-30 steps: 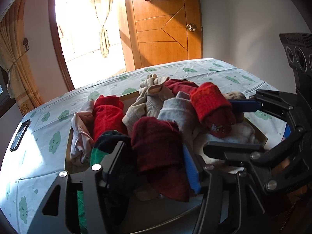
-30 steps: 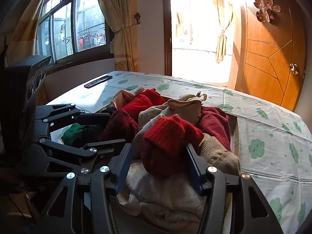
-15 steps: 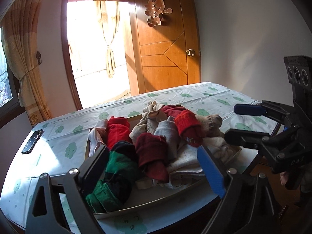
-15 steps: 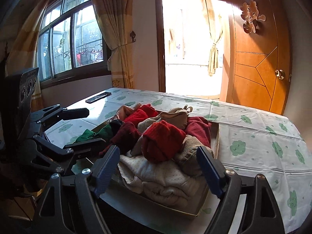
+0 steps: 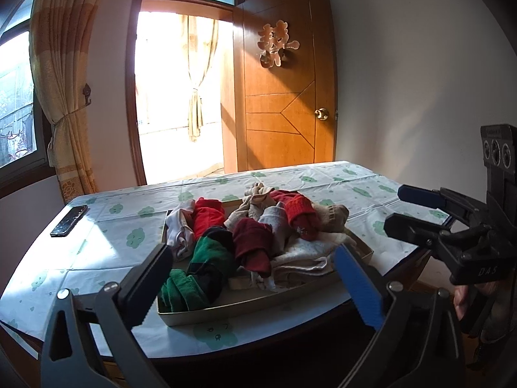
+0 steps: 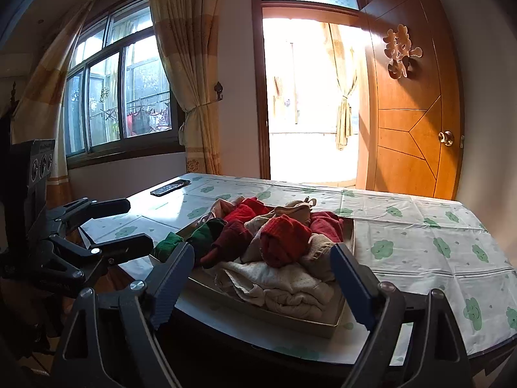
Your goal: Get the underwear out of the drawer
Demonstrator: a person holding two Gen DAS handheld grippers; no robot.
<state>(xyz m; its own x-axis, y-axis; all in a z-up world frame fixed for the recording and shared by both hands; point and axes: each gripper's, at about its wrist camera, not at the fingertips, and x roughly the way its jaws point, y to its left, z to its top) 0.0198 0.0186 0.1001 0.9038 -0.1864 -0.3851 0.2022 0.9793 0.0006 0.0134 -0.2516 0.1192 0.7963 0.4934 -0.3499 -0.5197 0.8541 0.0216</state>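
Both tongs spread wide, gripping nothing | left tongs (image 5: 255, 286) and right tongs (image 6: 263, 283) hover off worktop's (image 6: 420, 226) near edge | underwear (image 5: 258, 232) heaped in drawer (image 5: 245, 310) at that edge

Drawer (image 5: 258, 304): thin matt board, pale cream. Underwear (image 5: 258, 239): soft cloth, knitted and ribbed, some dotted cotton, all matt. Worktop cover (image 5: 97, 245): smooth printed sheet with slight sheen. Door (image 5: 281, 97) at 12 o'clock: varnished wood, glossy; knob (image 5: 321, 113) polished metal. Phone (image 5: 68, 216) at 10 o'clock: glossy glass face. Curtain (image 5: 61, 74): woven cloth.
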